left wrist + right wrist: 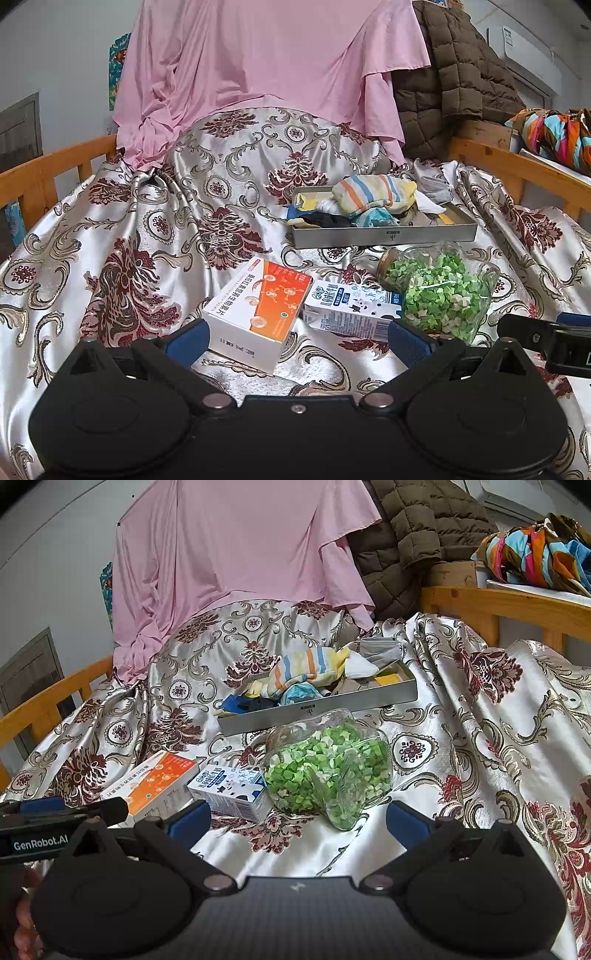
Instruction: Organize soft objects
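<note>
Toward the bed's (pixel 147 221) right side, the left wrist view shows socks (pixel 373 199) heaped in a tray (pixel 384 236), beyond a box (pixel 258 314), carton (pixel 351 306) and jar (pixel 443 291); left tongs (pixel 297 341) gape, gripping nothing. From the right wrist view, right tongs (pixel 297 821) likewise gape before the jar (pixel 328 771), socks (pixel 306 672) in the tray (pixel 317 710) behind.

We see a glossy satin bedspread (pixel 155 236), smooth and shiny with a woven floral pattern. The tray (pixel 384 233) looks like brushed matt metal, and soft knitted socks (pixel 373 192) fill it. The jar (pixel 328 768) is clear and glossy, packed with folded paper stars. 2 cartons, the orange box (pixel 266 310) and the milk carton (pixel 351 306), show smooth printed cardboard. Behind hang a matt pink cloth (pixel 258 74) and a quilted brown jacket (pixel 454 74). The rails (pixel 48 173) are varnished wood.
</note>
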Tool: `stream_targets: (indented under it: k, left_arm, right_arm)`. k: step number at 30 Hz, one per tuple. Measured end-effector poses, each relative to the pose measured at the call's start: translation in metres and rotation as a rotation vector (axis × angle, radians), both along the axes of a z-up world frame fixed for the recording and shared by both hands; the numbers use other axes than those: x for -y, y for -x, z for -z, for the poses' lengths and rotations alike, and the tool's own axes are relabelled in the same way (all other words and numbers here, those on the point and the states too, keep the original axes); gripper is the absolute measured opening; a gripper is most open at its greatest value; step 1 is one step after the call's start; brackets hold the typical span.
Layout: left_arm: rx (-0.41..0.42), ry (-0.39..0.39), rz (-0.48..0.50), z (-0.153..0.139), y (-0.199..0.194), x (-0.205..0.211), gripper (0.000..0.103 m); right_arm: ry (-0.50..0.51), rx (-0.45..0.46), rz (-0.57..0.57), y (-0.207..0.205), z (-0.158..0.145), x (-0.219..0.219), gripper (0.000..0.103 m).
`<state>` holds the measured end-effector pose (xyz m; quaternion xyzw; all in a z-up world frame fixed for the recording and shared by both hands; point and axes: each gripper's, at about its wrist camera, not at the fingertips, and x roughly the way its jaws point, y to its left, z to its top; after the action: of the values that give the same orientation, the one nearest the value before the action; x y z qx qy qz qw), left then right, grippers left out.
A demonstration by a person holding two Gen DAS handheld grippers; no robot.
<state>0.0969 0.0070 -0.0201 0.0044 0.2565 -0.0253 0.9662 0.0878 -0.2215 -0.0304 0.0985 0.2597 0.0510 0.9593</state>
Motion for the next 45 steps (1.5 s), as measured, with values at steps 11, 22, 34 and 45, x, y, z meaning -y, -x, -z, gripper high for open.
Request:
stream_targets:
  k: [11,22,34,45]
  left_arm:
    - [0.0,-0.001,0.0,0.0002,0.0002,0.0,0.102]
    - [-0.001,0.001,0.0,-0.0002,0.0004,0.0004,0.102]
    - [-0.027,-0.006,-0.012,-0.0019,-0.0012,-0.0047,0.102]
    - [-0.019,0.001,-0.023,-0.0055,0.0005,-0.0047,0.102]
  right_arm:
    - [0.002,0.001,0.0,0.0003,0.0003,-0.0009,0.103]
    - [0.002,0.0,0.0,0.0005,0.0003,-0.0012,0.103]
    - [0.002,-0.001,0.001,0.0004,0.0003,-0.0008,0.103]
    - [0.002,0.0,0.001,0.0006,0.0,-0.0006,0.103]
